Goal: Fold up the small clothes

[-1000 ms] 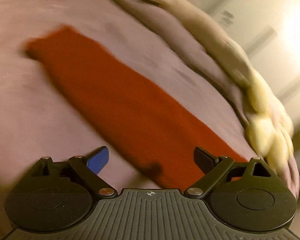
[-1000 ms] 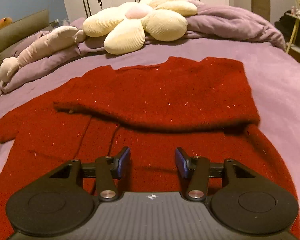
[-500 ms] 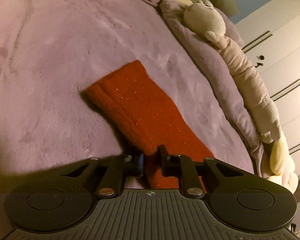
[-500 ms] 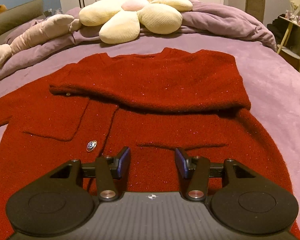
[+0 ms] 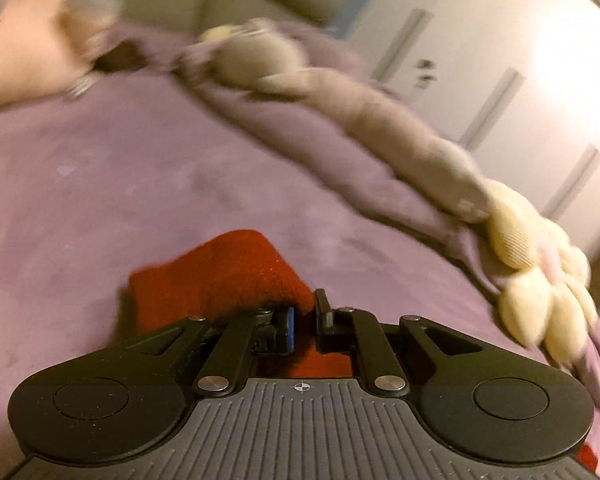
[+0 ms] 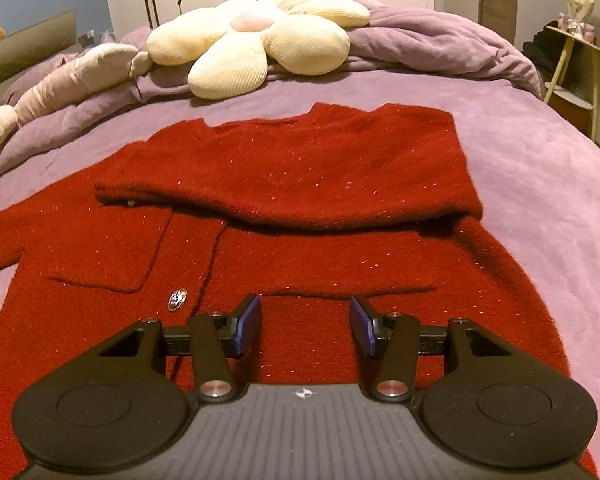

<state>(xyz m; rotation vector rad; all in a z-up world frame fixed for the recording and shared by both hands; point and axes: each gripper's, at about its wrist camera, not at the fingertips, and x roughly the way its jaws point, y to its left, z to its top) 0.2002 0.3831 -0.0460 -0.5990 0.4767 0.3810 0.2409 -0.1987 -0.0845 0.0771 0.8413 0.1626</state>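
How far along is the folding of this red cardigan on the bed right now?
Done: one sleeve already lies folded across the red cardigan's chest. In hand: the left gripper is shut on the other sleeve's cuff, lifted off the purple bedspread. Left: laying that sleeve over and folding the body; the hem is flat under the open, empty right gripper.

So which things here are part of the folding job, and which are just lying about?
Job: red cardigan; its sleeve, pinched in the left gripper; right gripper, open above the cardigan.
Lying about: flower cushion; long plush toy; purple duvet.
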